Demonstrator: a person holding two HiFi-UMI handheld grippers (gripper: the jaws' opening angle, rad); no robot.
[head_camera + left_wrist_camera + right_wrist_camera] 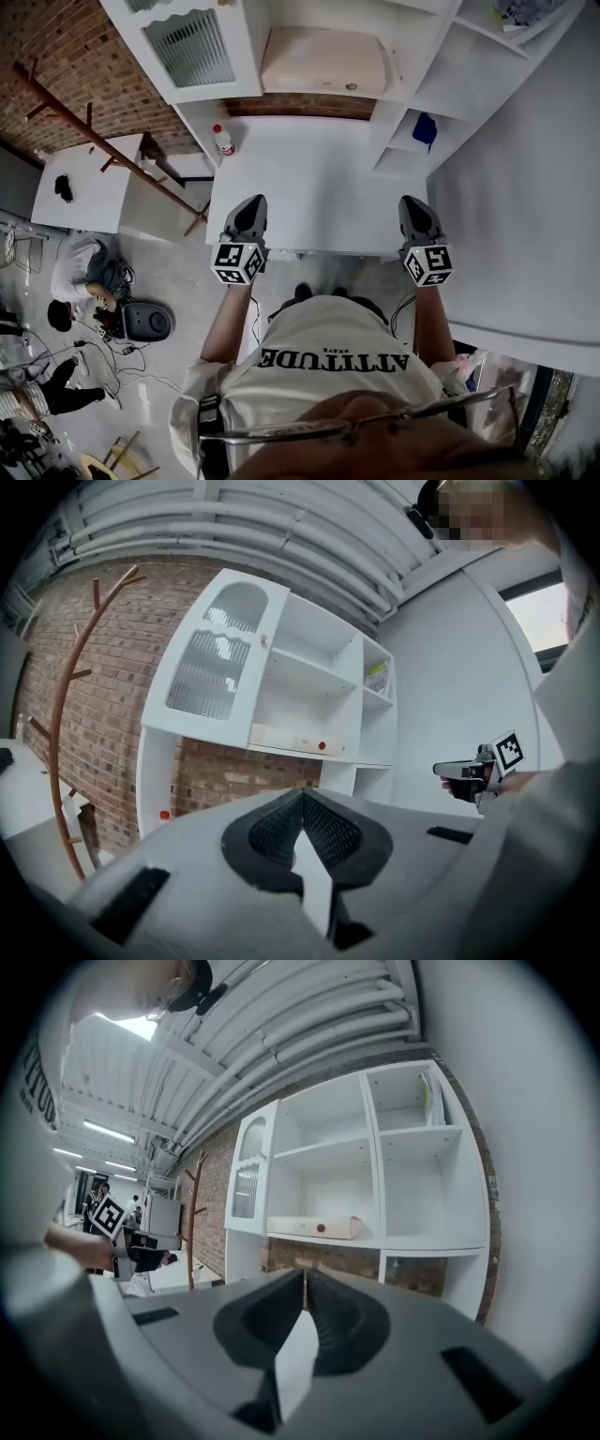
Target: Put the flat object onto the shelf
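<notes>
The flat object, a cream box (323, 58) with a red dot on its front, lies on the white cabinet's open shelf (246, 98), above the counter; it also shows as the cream box (286, 738) and the cream box (314, 1227) in the gripper views. My left gripper (250, 206) and right gripper (416, 206) hover side by side over the near edge of the white counter (314, 187), pointing level at the cabinet. Both are shut with nothing between the fingers. In their own views the left gripper (302, 794) and right gripper (305, 1274) have their jaws closed together.
A red-capped bottle (223, 139) stands at the counter's back left. A blue thing (425, 128) sits in a low cubby on the right. A wooden coat rack (94, 131), a white side table (84, 183) and people on the floor (84, 272) lie to the left.
</notes>
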